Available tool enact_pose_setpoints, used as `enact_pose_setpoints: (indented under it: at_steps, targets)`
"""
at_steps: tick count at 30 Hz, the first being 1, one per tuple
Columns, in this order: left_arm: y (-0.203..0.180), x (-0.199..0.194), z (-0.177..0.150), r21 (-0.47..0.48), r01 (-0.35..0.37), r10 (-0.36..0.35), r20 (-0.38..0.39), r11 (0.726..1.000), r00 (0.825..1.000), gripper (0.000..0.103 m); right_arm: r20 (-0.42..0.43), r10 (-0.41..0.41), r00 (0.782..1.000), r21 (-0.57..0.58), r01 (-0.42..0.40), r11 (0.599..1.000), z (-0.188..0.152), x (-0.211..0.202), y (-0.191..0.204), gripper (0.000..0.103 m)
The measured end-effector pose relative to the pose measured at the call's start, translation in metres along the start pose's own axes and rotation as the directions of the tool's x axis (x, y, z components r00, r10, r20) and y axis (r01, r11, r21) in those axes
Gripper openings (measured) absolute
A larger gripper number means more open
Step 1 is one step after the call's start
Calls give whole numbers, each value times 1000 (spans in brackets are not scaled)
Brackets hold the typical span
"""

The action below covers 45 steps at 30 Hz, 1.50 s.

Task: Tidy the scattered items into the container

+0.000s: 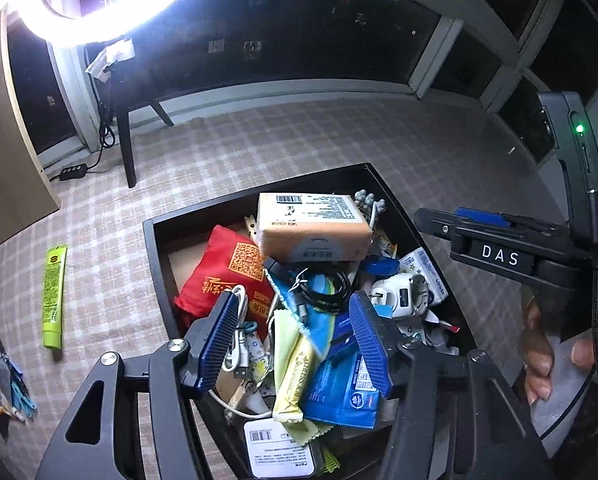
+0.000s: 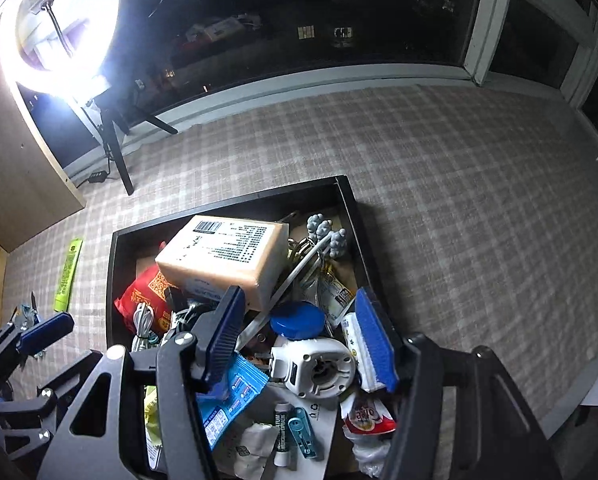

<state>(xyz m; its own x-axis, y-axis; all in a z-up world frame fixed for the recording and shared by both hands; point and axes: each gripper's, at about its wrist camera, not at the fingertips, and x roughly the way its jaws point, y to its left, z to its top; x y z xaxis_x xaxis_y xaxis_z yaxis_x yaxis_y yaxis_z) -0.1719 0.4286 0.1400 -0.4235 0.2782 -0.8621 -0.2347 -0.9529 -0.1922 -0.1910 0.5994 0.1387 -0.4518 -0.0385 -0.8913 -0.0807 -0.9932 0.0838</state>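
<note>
Through my left wrist camera, my left gripper hangs over the black container, which fills the lower middle of the frame, its fingers spread wide with nothing pressed between them. Under them lies a heap: a red pouch at the left of the container, an orange box toward its far side, a coil of black cable in the middle, a yellow sachet and a blue packet nearer the bottom. Out on the checked worktop, at the left of the frame and well apart from the container, lies a green tube; small scattered bits sit at the lower left edge, too blurred to name. At the right, my right hand grips its tool. Through my right wrist camera, my right gripper is also over the container, fingers wide and gripping nothing. Below them are a blue round lid and a white round gadget, with the orange box above them in the frame. The green tube lies on the worktop at the left, outside the container, and my left gripper's finger shows at the lower left.
</note>
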Motion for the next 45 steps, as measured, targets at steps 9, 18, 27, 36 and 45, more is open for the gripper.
enact_pose_setpoints:
  at_steps: [9,18,27,36,45]
  targets:
    - [21,-14,-13,-25,-61,61,17,998,998,55,-4,25,1000,-41,-25,999,-8,-1,25,57]
    - [76,-55,-51,-96,-172,178,63,981,982,55,3,60,998,-109,-60,992,-33,-11,76,57]
    - [156,-110,-125,-275,-257,290,88,927,953,61,41,91,995,-178,-82,981,-87,-27,145,60]
    - [228,-148,-183,-376,-318,371,77,871,925,70,21,103,994,-230,-96,968,-136,-32,216,60]
    - [270,-172,-216,-384,-387,447,77,838,891,75,42,122,992,-264,-107,959,-156,-42,280,62]
